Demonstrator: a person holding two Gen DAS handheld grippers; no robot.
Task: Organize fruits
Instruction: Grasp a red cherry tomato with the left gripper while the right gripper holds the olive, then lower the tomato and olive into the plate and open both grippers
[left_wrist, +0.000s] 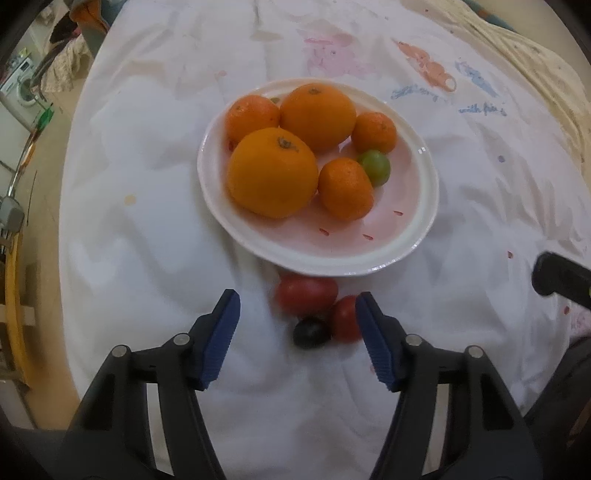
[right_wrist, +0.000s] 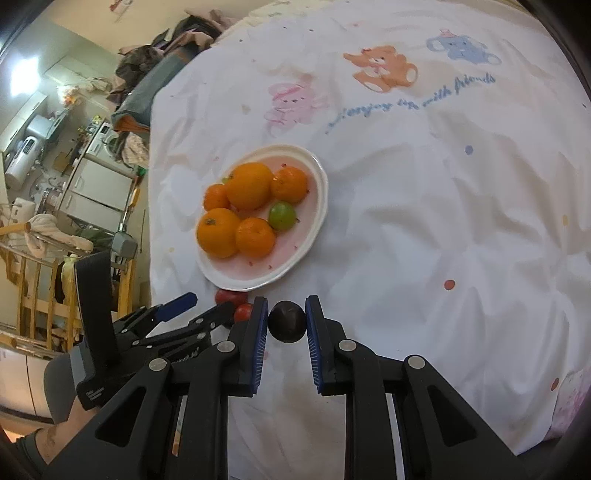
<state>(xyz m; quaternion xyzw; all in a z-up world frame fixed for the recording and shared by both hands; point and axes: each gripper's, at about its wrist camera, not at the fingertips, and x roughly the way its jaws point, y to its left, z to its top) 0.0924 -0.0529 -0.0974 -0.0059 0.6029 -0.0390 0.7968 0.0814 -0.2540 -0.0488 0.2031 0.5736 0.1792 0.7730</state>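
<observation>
- My right gripper (right_wrist: 286, 320) has its two blue pads squeezed close on a dark round fruit (right_wrist: 287, 322). The pads touch it on both sides.
- My left gripper (left_wrist: 297, 308) is wide open and holds nothing.
- Between my left fingers, on the white sheet (left_wrist: 147, 221), lie two red tomatoes (left_wrist: 306, 294) and a small dark fruit (left_wrist: 311, 331). They touch each other and sit just beside the near edge of the plate (left_wrist: 413, 229).
- The white plate sits near the middle of the sheet, closer to its left edge.
- On the plate are two big oranges (left_wrist: 272, 171) and three small oranges (left_wrist: 345, 189), all bunched up on its left and far side.
- A green fruit (left_wrist: 375, 167) sits on the plate too, touching two of the small oranges.
- The near right part of the plate is bare and looks pink.
- The sheet has a picture of an orange bear (right_wrist: 384, 66) near its far edge.
</observation>
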